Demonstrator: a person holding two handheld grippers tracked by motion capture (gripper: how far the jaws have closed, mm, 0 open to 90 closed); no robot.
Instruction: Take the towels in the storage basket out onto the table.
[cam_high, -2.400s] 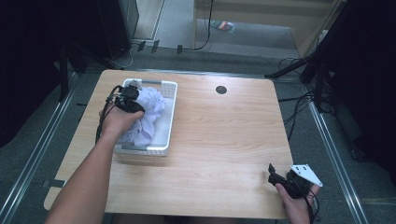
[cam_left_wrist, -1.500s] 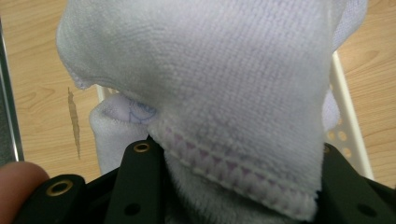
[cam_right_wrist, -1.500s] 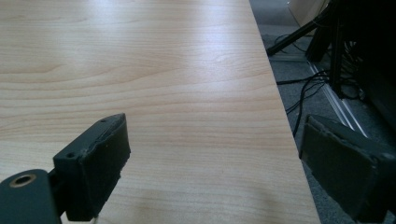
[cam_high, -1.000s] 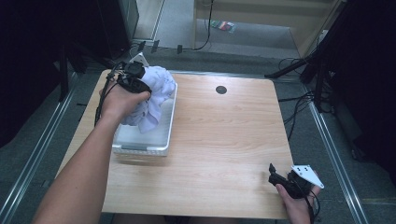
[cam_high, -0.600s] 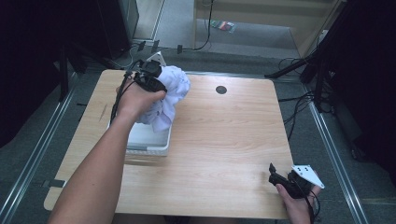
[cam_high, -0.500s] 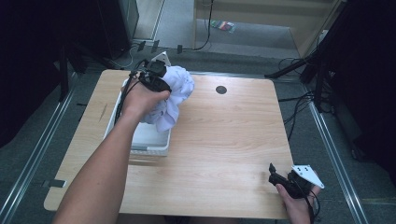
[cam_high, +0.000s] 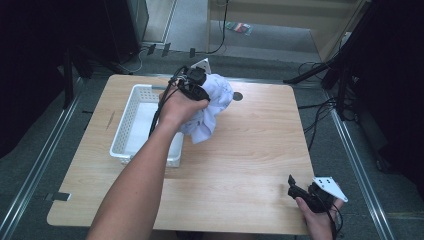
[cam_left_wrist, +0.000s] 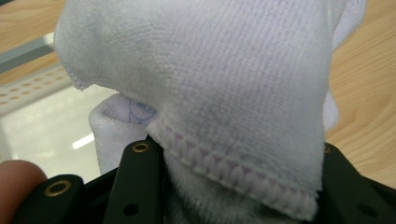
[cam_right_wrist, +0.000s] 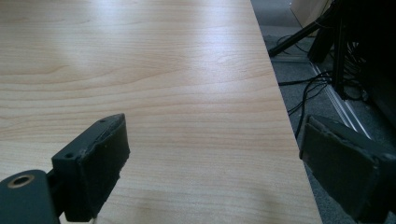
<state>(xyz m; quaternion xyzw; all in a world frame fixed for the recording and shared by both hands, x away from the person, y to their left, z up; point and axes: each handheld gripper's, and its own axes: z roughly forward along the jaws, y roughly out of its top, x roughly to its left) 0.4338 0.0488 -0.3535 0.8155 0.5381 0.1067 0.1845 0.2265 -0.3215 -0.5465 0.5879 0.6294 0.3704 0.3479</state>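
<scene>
Left hand-held gripper (cam_high: 198, 85): clamped on the white cloth (cam_high: 209, 107), held above the counter (cam_high: 250, 150) just right of the basket
White cloth: bunched, hanging from the jaws, far centre
Basket (cam_high: 131, 125): white, perforated, far left
Right hand-held gripper (cam_high: 295, 186): jaws apart, nothing between them, near right corner

The towel (cam_left_wrist: 210, 84) at frame centre is white terry cloth, nubby, with a lilac stitched hem. The basket (cam_high: 125, 122), left of centre, is perforated white plastic. The table (cam_right_wrist: 163, 70) is pale wood-grain, smooth with soft sheen.
</scene>
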